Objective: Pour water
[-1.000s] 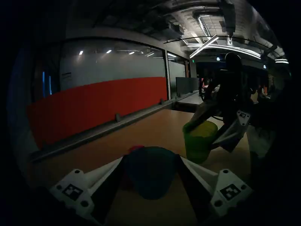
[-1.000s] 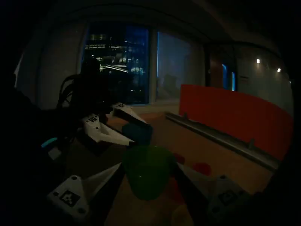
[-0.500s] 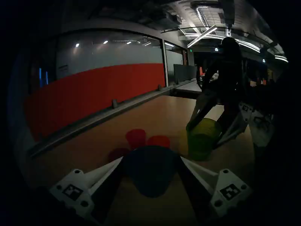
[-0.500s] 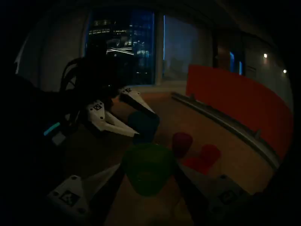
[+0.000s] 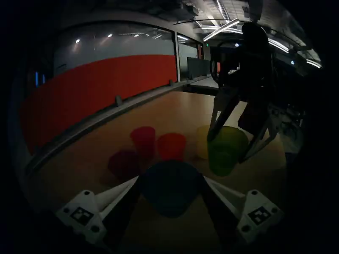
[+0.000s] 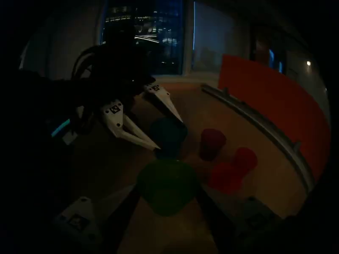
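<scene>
Dim scene, colours muted; left gripper (image 5: pixel 170 183) has its two fingers closed narrow on a teal cup (image 5: pixel 171 190), one finger on each side; the cup is a dark, tapered plastic tumbler, seen close at the bottom of the left gripper view; right gripper (image 5: pixel 232 142) clamps a green cup (image 5: pixel 223 150) the same way, just to the right of the teal cup and a bit further off; the green cup is translucent, upright, with a wide rim on top and a narrower base; cannot tell if either cup holds water; cannot tell if the green cup touches the table (image 5: pixel 178 108); the table is wooden; on it beyond the teal cup stand a red cup (image 5: pixel 143 139), an orange-red cup (image 5: pixel 171 146), a maroon cup (image 5: pixel 123 163) and a yellow cup (image 5: pixel 202 142), the yellow one just beside the green cup; a red partition (image 5: pixel 97 89) runs along the table's far edge.
</scene>
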A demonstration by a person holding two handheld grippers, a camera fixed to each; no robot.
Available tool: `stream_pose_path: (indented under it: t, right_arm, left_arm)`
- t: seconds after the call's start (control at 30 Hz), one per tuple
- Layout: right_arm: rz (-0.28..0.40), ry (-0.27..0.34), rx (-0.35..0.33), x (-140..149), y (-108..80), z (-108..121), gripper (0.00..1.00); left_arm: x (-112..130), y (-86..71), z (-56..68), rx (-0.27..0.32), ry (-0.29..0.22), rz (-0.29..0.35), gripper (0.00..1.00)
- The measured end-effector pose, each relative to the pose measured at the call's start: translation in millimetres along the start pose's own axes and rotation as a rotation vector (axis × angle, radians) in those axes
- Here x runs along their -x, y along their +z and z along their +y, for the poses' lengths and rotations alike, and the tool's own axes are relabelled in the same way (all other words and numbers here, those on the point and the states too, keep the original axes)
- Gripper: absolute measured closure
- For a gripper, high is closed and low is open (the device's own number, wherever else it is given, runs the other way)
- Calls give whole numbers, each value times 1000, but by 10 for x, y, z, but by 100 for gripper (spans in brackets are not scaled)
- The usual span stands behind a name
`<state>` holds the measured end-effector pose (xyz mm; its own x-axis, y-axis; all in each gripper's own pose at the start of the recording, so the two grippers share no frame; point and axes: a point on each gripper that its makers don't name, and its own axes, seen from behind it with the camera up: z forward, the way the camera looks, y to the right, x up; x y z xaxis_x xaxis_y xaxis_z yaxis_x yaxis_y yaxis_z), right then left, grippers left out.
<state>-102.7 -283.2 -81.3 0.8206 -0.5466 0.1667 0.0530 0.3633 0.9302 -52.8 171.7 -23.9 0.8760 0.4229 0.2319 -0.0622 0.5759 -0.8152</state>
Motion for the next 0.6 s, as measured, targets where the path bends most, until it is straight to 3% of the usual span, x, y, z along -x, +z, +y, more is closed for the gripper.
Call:
stream_pose_path:
  t: [0.6]
  right_arm:
    - [-133, -23, -47, 308, 132, -18, 0]
  left_arm:
    - [248, 190, 104, 74, 59, -104, 8]
